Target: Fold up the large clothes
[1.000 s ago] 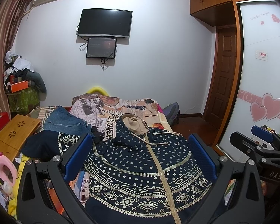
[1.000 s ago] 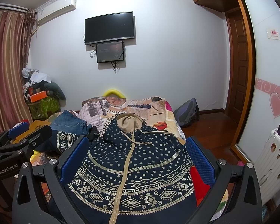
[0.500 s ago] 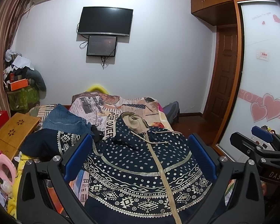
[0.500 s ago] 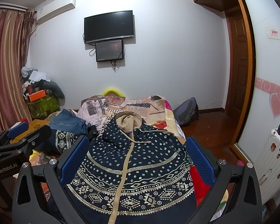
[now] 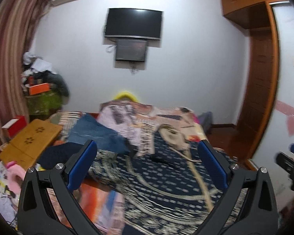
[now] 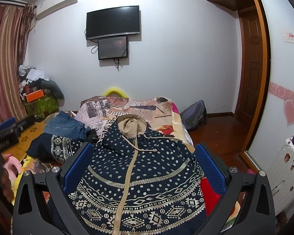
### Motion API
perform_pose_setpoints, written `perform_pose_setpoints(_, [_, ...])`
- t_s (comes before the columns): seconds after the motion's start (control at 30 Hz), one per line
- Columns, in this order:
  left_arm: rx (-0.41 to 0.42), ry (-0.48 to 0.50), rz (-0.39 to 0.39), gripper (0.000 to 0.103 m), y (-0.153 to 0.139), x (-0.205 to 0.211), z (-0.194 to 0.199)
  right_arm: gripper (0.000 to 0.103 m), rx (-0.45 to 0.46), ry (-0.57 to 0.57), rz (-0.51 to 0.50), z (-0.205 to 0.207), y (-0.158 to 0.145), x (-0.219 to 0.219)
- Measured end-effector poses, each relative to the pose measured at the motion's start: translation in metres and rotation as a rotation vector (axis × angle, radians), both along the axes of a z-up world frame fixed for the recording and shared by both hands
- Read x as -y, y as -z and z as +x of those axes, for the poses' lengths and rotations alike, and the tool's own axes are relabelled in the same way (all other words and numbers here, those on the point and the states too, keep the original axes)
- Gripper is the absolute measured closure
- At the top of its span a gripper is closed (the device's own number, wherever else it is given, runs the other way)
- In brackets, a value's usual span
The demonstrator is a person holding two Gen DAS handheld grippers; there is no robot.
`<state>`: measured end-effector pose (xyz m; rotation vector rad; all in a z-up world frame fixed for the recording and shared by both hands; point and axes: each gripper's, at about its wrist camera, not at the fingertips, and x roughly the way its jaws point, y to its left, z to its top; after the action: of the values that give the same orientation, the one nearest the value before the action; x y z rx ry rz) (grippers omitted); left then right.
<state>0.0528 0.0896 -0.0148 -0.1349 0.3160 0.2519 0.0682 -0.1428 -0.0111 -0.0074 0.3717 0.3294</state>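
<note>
A navy patterned hooded jacket [image 6: 139,176] lies face up along a bed [image 6: 172,115] in a cluttered bedroom, zip closed and running down the middle, tan-lined hood [image 6: 130,126] toward the far wall. It appears spread out so its sleeves and sides can be turned in. One sleeve [image 6: 54,146] is flung out to the left over the edge of the bedding, beside a pair of jeans [image 6: 66,126].

The right gripper [image 6: 144,168] hovers above the jacket's chest, jaws wide apart and holding nothing; the left gripper [image 5: 147,166], equally wide and empty, sits over the jacket's left half, its view blurred. No fold looks begun.

Room to work is tight on the left, where the jeans, a low wooden table [image 5: 29,141] and a pink object [image 5: 13,174] crowd the sleeve. On the right the jacket's edge runs close to the edge of the bed, with bare floor [image 6: 219,135] beyond and a backpack [image 6: 194,117] against the wall. The bedding beyond the hood is free.
</note>
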Motion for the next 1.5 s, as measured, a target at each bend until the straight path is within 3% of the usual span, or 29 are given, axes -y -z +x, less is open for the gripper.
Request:
perform_pose_setpoints(0.2, [-0.033, -0.107, -0.027, 0.000, 0.017, -0.069, 0.015, 0.000, -0.036, 0.003, -0.020, 0.022, 0.006, -0.011])
perform_pose_setpoints(0.3, [-0.090, -0.159, -0.085, 0.000, 0.038, -0.114, 0.026, 0.000, -0.063, 0.001, -0.024, 0.036, 0.011, -0.018])
perform_pose_setpoints(0.47, [-0.219, -0.256, -0.267, 0.000, 0.093, -0.194, 0.041, 0.000, -0.132, 0.005, -0.038, 0.061, 0.025, -0.029])
perform_pose_setpoints(0.63, [-0.286, -0.273, -0.522, 0.000, 0.150, -0.270, 0.043, 0.000, -0.210, 0.001, -0.060, 0.082, 0.046, -0.041])
perform_pose_setpoints(0.83, [-0.250, -0.282, -0.783, 0.000, 0.197, -0.325, 0.038, 0.000, -0.312, -0.009, -0.075, 0.098, 0.068, -0.052])
perform_pose_setpoints(1.1, [-0.213, -0.302, -1.025, 0.008, 0.257, -0.382, 0.049, 0.000, -0.356, 0.002, -0.113, 0.111, 0.080, -0.065])
perform_pose_setpoints(1.27, [-0.175, -0.335, -1.112, 0.016, 0.282, -0.405, 0.051, 0.000, -0.366, 0.008, -0.130, 0.117, 0.082, -0.069])
perform_pose_setpoints(1.4, [-0.128, -0.315, -1.122, 0.018, 0.287, -0.410, 0.055, 0.000, -0.375, 0.009, -0.141, 0.119, 0.086, -0.072])
perform_pose_setpoints(1.47, [-0.109, -0.324, -1.093, 0.033, 0.284, -0.410, 0.054, 0.000, -0.380, 0.008, -0.145, 0.120, 0.088, -0.074])
perform_pose_setpoints(1.5, [-0.110, -0.332, -1.077, 0.047, 0.282, -0.411, 0.053, 0.000, -0.383, 0.006, -0.145, 0.121, 0.089, -0.075])
